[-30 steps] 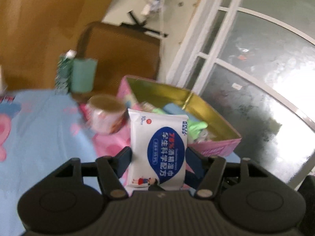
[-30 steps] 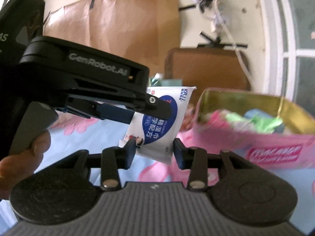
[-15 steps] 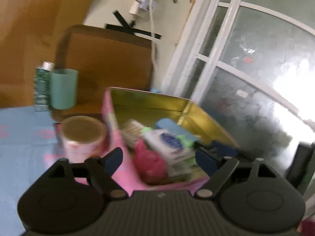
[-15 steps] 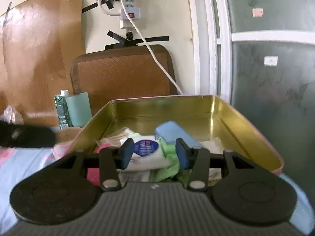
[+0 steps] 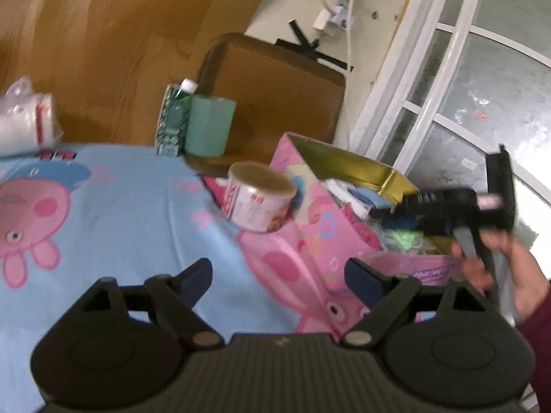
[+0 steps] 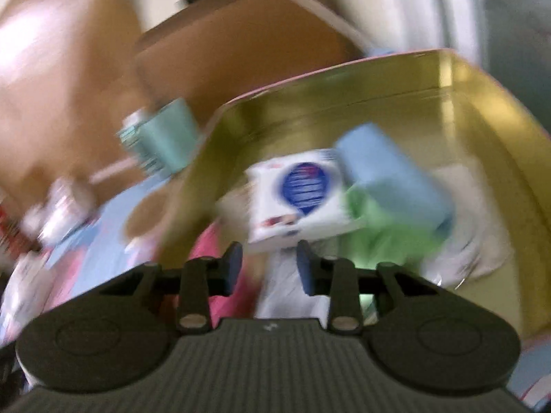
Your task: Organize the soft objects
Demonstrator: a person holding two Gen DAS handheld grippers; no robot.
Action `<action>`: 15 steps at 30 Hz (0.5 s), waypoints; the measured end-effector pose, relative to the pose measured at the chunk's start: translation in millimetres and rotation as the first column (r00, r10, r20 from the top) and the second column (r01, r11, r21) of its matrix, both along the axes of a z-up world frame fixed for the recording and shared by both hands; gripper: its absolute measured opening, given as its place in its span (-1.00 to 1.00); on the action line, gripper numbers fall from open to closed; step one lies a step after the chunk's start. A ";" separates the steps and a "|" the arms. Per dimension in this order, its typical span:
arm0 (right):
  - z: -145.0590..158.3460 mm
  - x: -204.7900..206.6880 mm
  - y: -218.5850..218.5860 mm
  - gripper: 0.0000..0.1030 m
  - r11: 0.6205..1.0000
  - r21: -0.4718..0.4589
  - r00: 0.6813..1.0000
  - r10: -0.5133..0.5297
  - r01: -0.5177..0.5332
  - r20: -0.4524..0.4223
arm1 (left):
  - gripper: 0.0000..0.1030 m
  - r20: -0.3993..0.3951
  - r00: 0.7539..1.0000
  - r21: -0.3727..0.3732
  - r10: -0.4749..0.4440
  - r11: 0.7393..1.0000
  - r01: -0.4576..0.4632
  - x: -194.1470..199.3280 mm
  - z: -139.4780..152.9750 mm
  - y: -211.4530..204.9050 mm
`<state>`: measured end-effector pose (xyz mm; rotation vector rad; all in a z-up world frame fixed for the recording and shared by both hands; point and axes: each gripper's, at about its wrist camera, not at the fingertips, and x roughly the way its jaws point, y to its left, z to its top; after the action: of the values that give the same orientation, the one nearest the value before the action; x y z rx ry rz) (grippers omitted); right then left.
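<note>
Right gripper [image 6: 269, 262] narrowed but gripping nothing, jaws just closing; held over the tin [image 6: 447, 79]. Just beyond its fingertips [image 6: 303, 258], inside the tin, lay the wipes pack [image 6: 299, 196], long axis roughly fore-and-aft, on a green cloth [image 6: 389, 227] beside a blue block [image 6: 389, 168]. Left gripper [image 5: 278, 273] spread wide, empty, off over the blue sheet [image 5: 137, 213]; farther from the pack.

Left gripper [image 5: 277, 277] tilted downward, jaws spread wide, just opened, nothing between. Right gripper [image 6: 269, 262] pitched down, jaws partly apart, just narrowing, seemingly empty though view blurred. Right hand [image 5: 506, 268] wrapped round its grip, dark red sleeve [image 5: 540, 351] at wrist.
</note>
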<state>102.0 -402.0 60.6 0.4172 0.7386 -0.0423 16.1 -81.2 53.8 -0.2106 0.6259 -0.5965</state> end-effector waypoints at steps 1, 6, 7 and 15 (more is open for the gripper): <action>1.5 1.5 -4.2 -0.22 0.998 -0.029 0.998 -0.055 0.055 0.005 | 0.69 -0.007 1.000 -0.001 -0.005 1.000 0.005 -1.7 -1.5 2.5; 11.0 -24.8 -2.0 -0.22 0.995 0.032 0.992 -0.099 0.096 0.076 | 0.69 0.061 0.997 0.105 -0.038 0.994 0.031 -17.7 -6.5 0.0; 14.2 -37.5 7.0 -0.22 0.996 0.006 0.990 -0.090 0.090 0.107 | 0.69 0.069 0.997 0.128 -0.042 0.991 0.032 -20.0 -8.5 -1.6; 8.0 -185.5 101.0 -0.02 0.990 -0.108 0.921 -0.039 0.087 0.386 | 0.69 0.063 0.997 0.215 -0.035 0.976 0.021 -34.4 -12.4 -13.6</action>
<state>-83.5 -301.0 68.6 0.3180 0.3322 -0.0641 -18.4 -94.8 41.4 0.0208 0.6250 -0.5560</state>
